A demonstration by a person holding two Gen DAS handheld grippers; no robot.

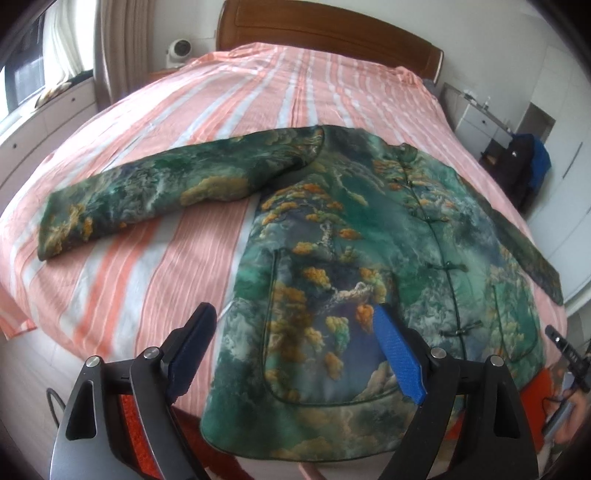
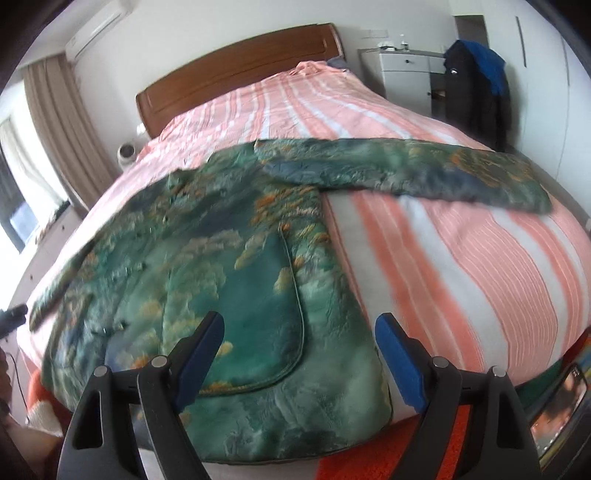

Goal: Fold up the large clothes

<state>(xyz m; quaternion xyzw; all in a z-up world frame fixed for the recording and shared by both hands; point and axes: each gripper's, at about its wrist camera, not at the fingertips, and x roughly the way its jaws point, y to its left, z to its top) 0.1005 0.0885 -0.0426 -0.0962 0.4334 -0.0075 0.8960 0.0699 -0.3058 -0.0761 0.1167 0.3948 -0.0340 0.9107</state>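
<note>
A green jacket (image 1: 351, 251) with orange and white landscape print lies flat, front up and buttoned, on the bed, its hem at the near edge. One sleeve (image 1: 147, 199) stretches out to the left; the other sleeve (image 2: 406, 170) stretches out to the right. My left gripper (image 1: 295, 347) is open, hovering over the jacket's lower left corner and pocket. My right gripper (image 2: 299, 354) is open, hovering over the lower right corner and pocket (image 2: 258, 306). Neither holds anything.
The bed (image 1: 258, 88) has a pink and white striped cover and a wooden headboard (image 1: 325, 33). An orange rug (image 2: 369, 465) lies at the bed's foot. A white cabinet (image 2: 402, 74) and a dark coat (image 2: 472, 92) stand at the right; drawers (image 1: 44, 122) run under the window.
</note>
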